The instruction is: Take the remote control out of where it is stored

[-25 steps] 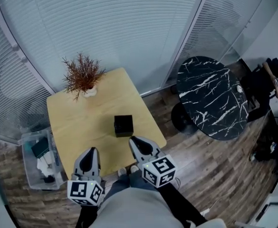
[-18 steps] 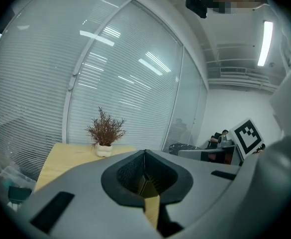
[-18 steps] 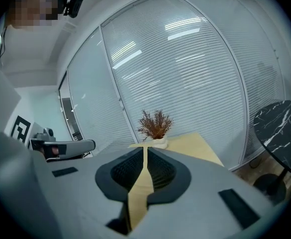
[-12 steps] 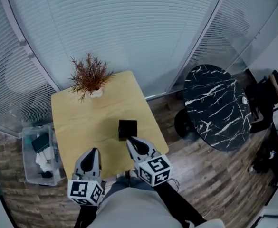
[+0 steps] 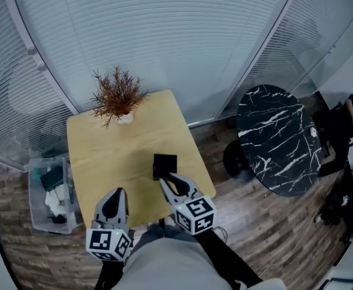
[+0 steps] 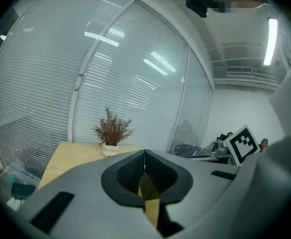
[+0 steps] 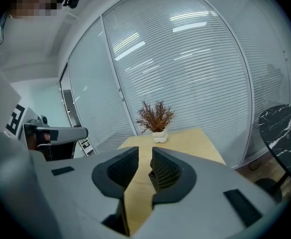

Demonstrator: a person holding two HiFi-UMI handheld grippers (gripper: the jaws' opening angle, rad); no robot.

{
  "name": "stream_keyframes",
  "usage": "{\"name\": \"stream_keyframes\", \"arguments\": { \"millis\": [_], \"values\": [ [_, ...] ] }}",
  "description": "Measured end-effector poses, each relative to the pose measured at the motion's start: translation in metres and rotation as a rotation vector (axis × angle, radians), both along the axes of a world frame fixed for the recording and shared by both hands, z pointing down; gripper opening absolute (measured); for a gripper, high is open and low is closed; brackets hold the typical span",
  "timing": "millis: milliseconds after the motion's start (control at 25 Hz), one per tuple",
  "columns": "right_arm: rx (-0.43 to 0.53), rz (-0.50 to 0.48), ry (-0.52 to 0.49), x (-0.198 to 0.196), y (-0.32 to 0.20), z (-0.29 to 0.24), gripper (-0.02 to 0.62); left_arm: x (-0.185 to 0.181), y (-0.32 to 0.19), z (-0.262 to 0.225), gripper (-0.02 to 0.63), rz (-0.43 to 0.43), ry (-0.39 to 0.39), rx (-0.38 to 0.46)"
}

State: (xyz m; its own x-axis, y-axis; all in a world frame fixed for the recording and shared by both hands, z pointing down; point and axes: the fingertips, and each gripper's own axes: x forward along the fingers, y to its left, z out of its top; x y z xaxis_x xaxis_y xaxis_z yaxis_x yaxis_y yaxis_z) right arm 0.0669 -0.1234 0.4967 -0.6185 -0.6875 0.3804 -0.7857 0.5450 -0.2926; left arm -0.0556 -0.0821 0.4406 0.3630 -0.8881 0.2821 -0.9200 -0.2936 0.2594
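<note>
While the wooden table (image 5: 104,156) holds a dried plant (image 5: 117,95) at its far left corner, the right gripper (image 5: 166,180), jaws opening with nothing between them, noses up near the right edge; the left gripper (image 5: 113,193) hangs closed at the near edge. A small black box (image 5: 165,164) there probably hides the unseen remote and needs opening next.

The right hand-held gripper (image 5: 166,178) has moved forward and a little leftward over the worktop (image 5: 104,156). It was clearly short of the black box (image 5: 165,164) and is now just beside the box's near edge; whether they touch cannot be made out. Its jaws, pressed together before, are opening, with only bare worktop showing in the gap. The head view has drifted too, so the plant (image 5: 117,95) and the dark marble table (image 5: 279,141) sit further right.
</note>
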Motion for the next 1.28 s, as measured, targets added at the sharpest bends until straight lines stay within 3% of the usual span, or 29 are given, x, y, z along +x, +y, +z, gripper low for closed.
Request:
{"name": "stream_keyframes", "arguments": {
  "millis": [640,1280],
  "values": [
    [-0.006,-0.042,0.080,-0.016,-0.013,0.020,0.127,-0.014,-0.003,-0.001,0.009,-0.040,-0.003,-0.002],
    [-0.052,-0.048,0.133,-0.024,-0.025,0.046,0.131,-0.029,-0.006,0.000,0.009,-0.071,-0.015,-0.010]
  ]
}}
